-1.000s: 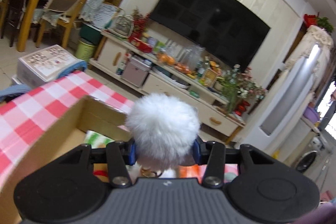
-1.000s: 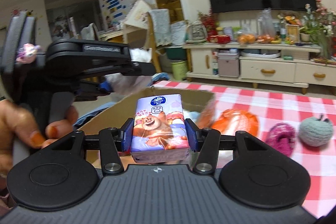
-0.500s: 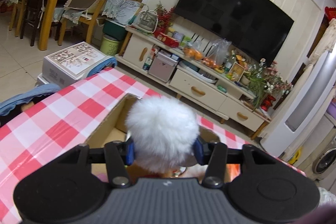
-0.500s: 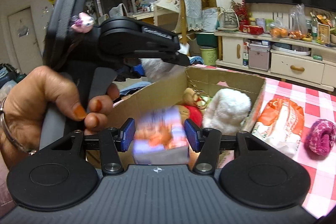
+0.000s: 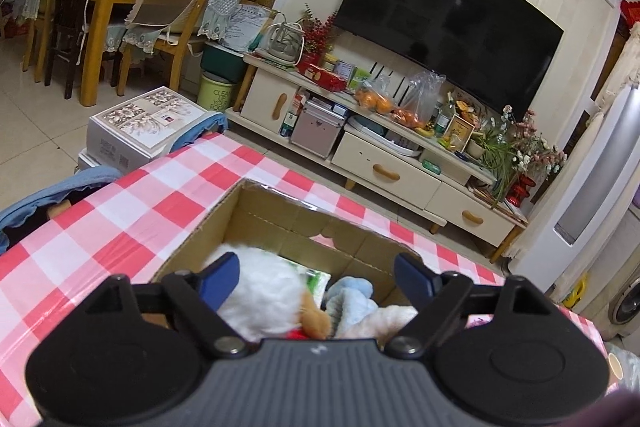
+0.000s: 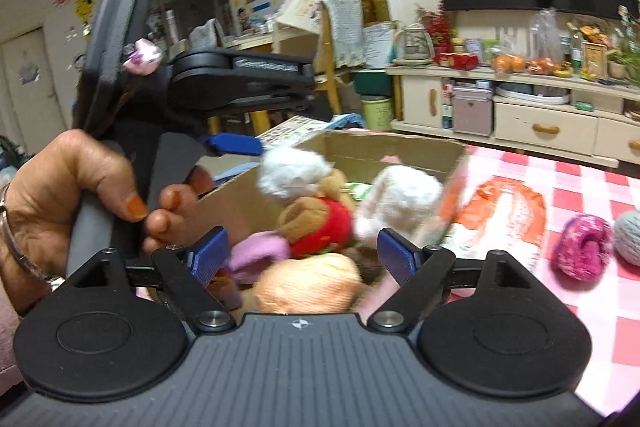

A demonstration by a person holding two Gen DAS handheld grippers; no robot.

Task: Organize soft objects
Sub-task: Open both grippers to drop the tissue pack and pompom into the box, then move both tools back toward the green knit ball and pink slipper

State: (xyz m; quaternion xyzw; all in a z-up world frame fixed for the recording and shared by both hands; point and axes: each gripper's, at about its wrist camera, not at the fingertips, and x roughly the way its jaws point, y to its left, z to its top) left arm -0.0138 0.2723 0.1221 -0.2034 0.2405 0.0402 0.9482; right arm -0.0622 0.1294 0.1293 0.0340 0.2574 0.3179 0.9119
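left gripper (image 5: 316, 277) and right gripper (image 6: 302, 251): jaws apart, holding nothing, above the cardboard box (image 6: 396, 151) on the table (image 5: 120, 211). white pom-pom (image 6: 294, 169) lies inside the box among plush toys.

Left wrist view sits close above the cardboard box (image 5: 224, 223), looking forward and down along its own fingers into it, toward the TV (image 5: 444, 19) wall; right wrist view looks from just beside the box's near end, angled left across it, catching the left gripper (image 6: 236, 143); both share box, checkered tablecloth (image 5: 100, 227), TV cabinet (image 6: 540, 123).
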